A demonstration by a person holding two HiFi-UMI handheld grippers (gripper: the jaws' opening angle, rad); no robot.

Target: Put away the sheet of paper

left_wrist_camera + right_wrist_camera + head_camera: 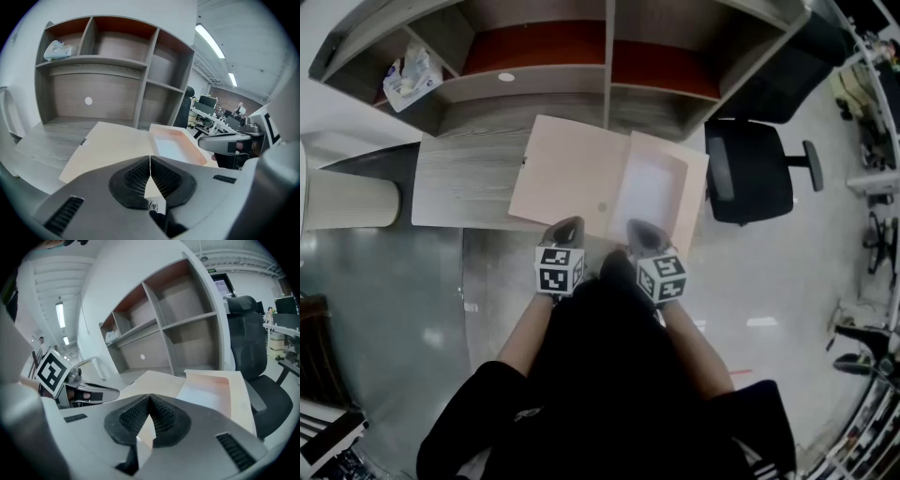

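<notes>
A shallow pale pink box lies open on the wooden desk (461, 180). Its flat lid (567, 178) is folded out to the left and its tray (695, 184) is on the right. A white sheet of paper (649, 192) lies flat inside the tray, also seen in the left gripper view (171, 146) and the right gripper view (201, 392). My left gripper (565, 230) hovers at the near edge of the lid, its jaws shut and empty (150, 159). My right gripper (639, 232) is at the tray's near edge, also shut on nothing (150, 398).
A shelf unit (607, 56) with open compartments stands at the back of the desk, with a white crumpled bag (412, 75) in its upper left one. A black office chair (752, 171) is right of the desk. A pale ribbed cylinder (352, 200) stands at the left.
</notes>
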